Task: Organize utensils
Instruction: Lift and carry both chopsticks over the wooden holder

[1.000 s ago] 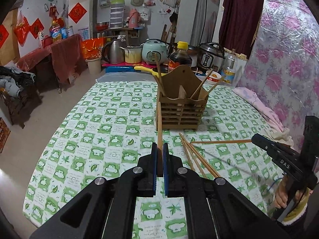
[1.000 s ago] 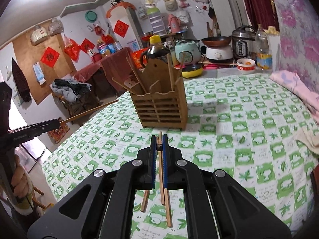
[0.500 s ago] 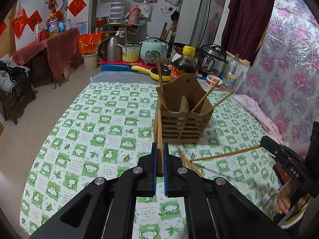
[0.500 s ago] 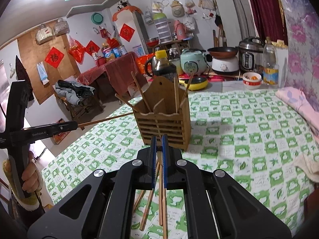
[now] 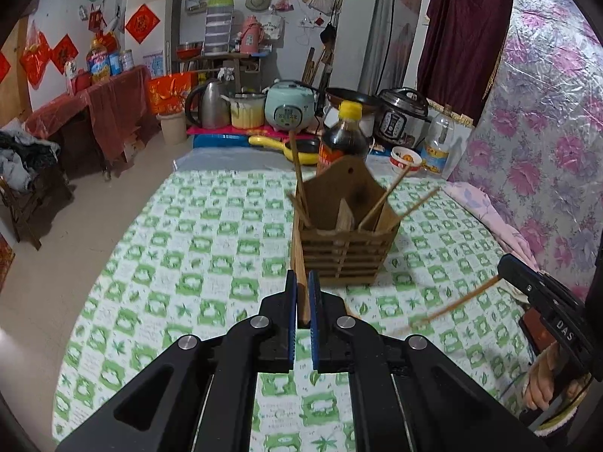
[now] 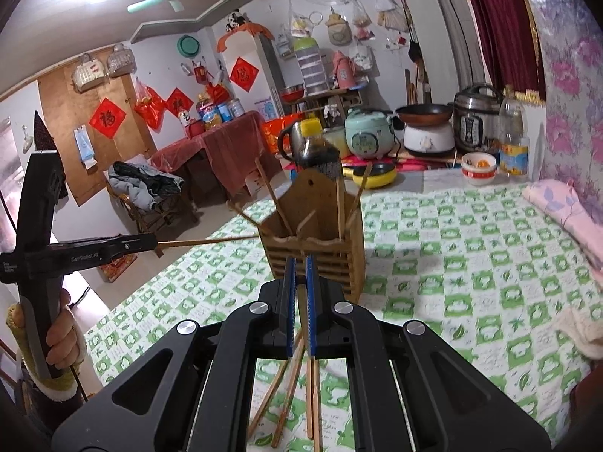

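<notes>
Two views. Left wrist: my left gripper (image 5: pixel 302 297) is clamped on a chopstick (image 5: pixel 299 260) aimed at the wooden holder (image 5: pixel 345 241) at 12 o'clock. Right wrist: my right gripper (image 6: pixel 298 286) pinches another chopstick (image 6: pixel 302 303); the loose chopsticks (image 6: pixel 297 395) lie on the tablecloth (image 6: pixel 471 263) at 6 o'clock.

The left tongs (image 5: pixel 302 293) now sit closer to the wooden holder (image 5: pixel 345 252) than a second ago, and the chopstick (image 5: pixel 300 263) they clamp reaches up along the holder's left front corner instead of stopping short of it. The right tongs (image 6: pixel 299 282) have risen off the counter (image 6: pixel 471 263) and moved toward the holder; their chopstick (image 5: pixel 458 303), flat on the cloth before, is now lifted and points down to the left.
</notes>
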The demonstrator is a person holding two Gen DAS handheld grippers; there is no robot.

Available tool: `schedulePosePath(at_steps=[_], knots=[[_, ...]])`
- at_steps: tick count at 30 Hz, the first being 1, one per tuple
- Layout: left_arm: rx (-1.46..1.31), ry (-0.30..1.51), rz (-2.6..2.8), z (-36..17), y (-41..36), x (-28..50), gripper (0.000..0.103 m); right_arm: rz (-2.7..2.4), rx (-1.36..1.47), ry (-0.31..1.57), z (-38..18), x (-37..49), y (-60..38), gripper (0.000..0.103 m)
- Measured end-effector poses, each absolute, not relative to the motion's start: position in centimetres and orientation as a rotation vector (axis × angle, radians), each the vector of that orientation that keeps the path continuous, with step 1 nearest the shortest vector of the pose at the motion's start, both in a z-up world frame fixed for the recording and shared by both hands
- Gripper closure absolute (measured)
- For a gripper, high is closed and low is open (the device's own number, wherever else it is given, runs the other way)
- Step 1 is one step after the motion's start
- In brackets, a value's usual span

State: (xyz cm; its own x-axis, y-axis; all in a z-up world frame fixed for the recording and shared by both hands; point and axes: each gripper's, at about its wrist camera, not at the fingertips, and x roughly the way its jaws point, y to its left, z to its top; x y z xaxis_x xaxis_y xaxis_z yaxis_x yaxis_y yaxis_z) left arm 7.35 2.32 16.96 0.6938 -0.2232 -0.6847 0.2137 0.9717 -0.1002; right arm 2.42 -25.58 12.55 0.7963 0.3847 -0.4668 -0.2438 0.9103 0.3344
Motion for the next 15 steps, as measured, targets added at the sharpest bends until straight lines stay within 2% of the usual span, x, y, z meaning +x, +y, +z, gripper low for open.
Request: schedulePosePath(at_steps=[15], knots=[[0.058,0.710,-0.265,24.4,-3.7,13.4,0.097,0.319,0.228,0.508,16.7,6.0,-25.4,0.097]])
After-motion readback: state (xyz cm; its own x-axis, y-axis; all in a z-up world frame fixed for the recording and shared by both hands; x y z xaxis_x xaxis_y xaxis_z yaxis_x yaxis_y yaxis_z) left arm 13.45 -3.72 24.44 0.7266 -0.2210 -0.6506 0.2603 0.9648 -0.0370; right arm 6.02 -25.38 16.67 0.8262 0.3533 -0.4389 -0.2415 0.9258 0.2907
